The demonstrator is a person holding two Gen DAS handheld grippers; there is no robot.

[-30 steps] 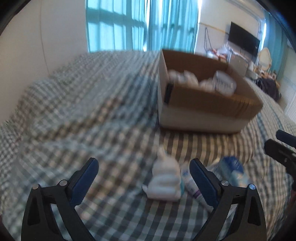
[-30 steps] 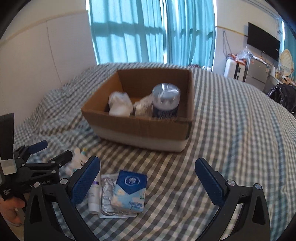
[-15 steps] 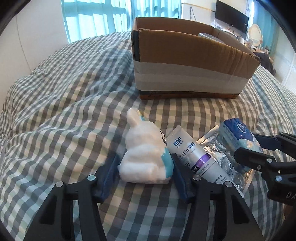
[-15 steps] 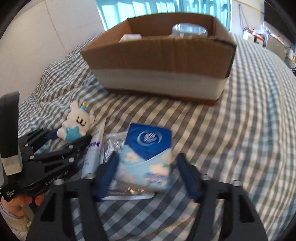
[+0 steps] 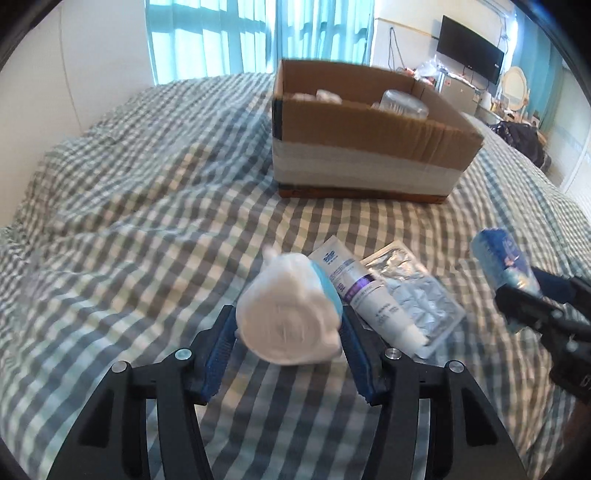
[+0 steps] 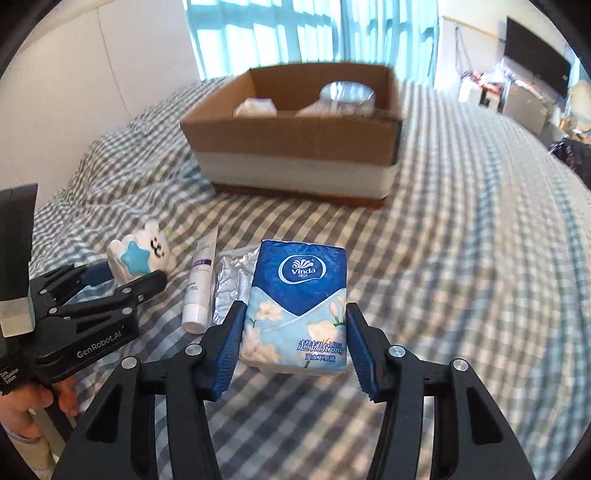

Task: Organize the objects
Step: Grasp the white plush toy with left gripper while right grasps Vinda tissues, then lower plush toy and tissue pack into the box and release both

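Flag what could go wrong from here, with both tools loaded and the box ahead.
1. The left tool grips the soft white plush toy only near its base; it could squirm loose on the way to the cardboard box.
2. The right tool pinches the tissue pack at its lower end, so it may pivot or sag.
3. The box already holds a jar and white items, so both drops may crowd.

Your work surface is a checked bedspread [image 5: 129, 206]. Behind it hang teal curtains [image 6: 295, 33]. On your right, a black television [image 5: 469, 50] is wall-mounted above what appears to be cluttered furniture [image 6: 517, 96].
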